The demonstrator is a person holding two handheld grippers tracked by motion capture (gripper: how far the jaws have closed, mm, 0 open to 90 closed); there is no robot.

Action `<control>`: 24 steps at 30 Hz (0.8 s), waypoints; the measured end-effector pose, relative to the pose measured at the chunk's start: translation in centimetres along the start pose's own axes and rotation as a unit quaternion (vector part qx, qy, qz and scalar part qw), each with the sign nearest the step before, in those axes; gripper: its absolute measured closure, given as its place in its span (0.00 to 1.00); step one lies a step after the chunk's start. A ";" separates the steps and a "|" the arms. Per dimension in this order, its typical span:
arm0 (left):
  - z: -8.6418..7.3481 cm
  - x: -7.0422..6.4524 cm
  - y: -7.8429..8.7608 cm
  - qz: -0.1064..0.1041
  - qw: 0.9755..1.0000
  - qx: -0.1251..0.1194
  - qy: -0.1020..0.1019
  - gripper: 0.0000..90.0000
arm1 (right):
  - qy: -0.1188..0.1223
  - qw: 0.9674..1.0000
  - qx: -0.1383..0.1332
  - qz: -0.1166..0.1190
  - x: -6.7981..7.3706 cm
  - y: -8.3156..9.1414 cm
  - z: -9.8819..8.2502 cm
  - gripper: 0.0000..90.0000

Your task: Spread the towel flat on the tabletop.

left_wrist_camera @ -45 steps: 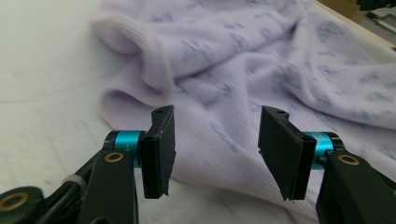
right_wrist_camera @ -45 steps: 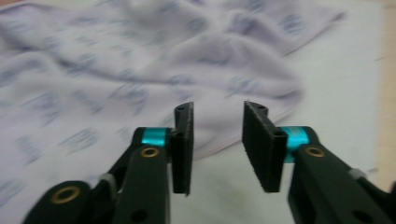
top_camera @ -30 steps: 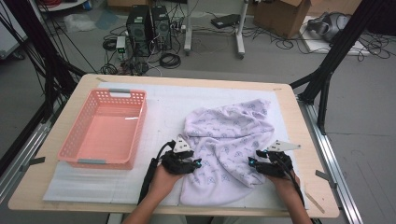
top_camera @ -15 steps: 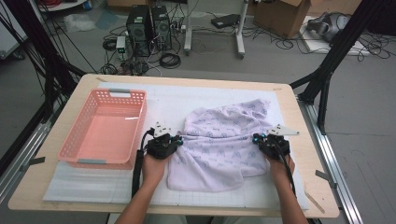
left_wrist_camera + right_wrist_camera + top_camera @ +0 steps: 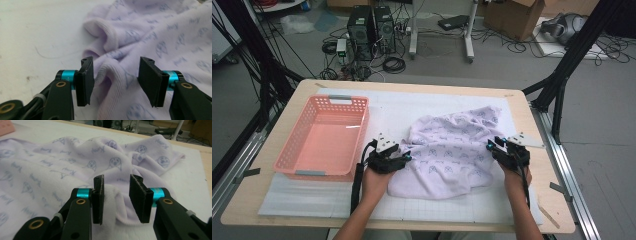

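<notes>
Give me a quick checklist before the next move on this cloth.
1. Left gripper let go: ok, its jaws have just been opening, with a fold of the cloth between them, unpressed.
2. Right gripper let go: ok, jaws have just been opening, cloth between, pads apart from it.
3. Cloth flat: not ok, bunched and wrinkled.
4. Cloth fully on the mat: ok.
5. Basket ready: ok, nothing in it, beside the cloth.
</notes>
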State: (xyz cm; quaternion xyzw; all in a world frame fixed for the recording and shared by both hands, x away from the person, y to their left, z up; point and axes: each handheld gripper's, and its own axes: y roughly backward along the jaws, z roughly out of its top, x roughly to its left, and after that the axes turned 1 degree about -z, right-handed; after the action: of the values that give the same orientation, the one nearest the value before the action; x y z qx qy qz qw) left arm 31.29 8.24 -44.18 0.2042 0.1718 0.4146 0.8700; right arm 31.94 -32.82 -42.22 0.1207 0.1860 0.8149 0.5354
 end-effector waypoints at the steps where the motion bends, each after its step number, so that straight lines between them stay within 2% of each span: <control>1: -0.3 -0.1 0.3 -0.006 1.000 0.009 -0.004 0.49 | 0.004 1.000 -0.002 0.004 0.0 0.8 -0.4 0.70; 4: -1.3 -0.3 0.9 -0.012 1.000 0.027 -0.010 0.47 | 0.019 1.000 0.006 0.016 0.3 3.1 -1.7 0.69; 7: -1.7 -0.3 1.3 -0.020 1.000 0.024 -0.001 0.45 | 0.037 0.999 0.013 0.035 1.0 4.8 -2.8 0.67; 9: -1.7 -0.4 1.4 -0.028 0.999 0.027 0.004 0.45 | 0.044 0.998 0.009 0.052 1.5 5.7 -3.0 0.68; 11: -1.9 -0.6 1.5 -0.033 0.999 0.032 -0.002 0.46 | 0.045 0.996 0.010 0.079 2.1 6.3 -3.2 0.70; 13: -2.2 -0.8 1.7 -0.042 0.998 0.036 -0.005 0.49 | 0.050 0.991 0.022 0.123 2.8 6.5 -3.6 0.72; 14: -2.2 -0.9 1.9 -0.045 0.998 0.036 -0.009 0.50 | 0.067 0.988 0.030 0.138 3.2 6.5 -3.9 0.74; 15: -2.4 -1.0 2.1 -0.049 0.998 0.037 -0.011 0.52 | 0.082 0.985 0.037 0.149 3.7 6.5 -4.1 0.74; 16: -2.5 -1.1 2.2 -0.053 0.998 0.039 -0.014 0.54 | 0.089 0.982 0.042 0.161 4.0 6.3 -4.3 0.75; 17: -2.5 -1.2 2.3 -0.054 0.998 0.039 -0.018 0.55 | 0.089 0.981 0.048 0.167 4.3 6.1 -4.4 0.75; 20: -2.6 -1.7 2.1 -0.049 0.997 0.052 -0.041 0.62 | 0.089 0.980 0.070 0.163 4.9 5.0 -4.7 0.75; 21: -2.6 -2.0 2.1 -0.046 0.995 0.059 -0.058 0.69 | 0.093 0.980 0.080 0.156 5.0 4.6 -4.8 0.76; 22: -2.6 -2.4 2.0 -0.048 0.994 0.062 -0.077 0.83 | 0.098 0.980 0.093 0.147 5.1 4.1 -4.9 0.81; 23: -2.6 -2.5 2.0 -0.044 0.994 0.061 -0.084 0.91 | 0.094 0.979 0.112 0.141 5.0 3.6 -4.9 0.86; 24: -2.6 -2.6 2.1 -0.041 0.994 0.062 -0.085 0.95 | 0.085 0.979 0.111 0.145 4.9 3.5 -4.7 0.92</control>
State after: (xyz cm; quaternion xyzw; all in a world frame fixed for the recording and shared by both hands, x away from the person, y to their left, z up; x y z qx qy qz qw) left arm 27.19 7.96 -45.06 0.2846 0.1309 0.3487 0.8833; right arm 25.27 -30.38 -44.98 0.1360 0.3007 0.8655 0.3768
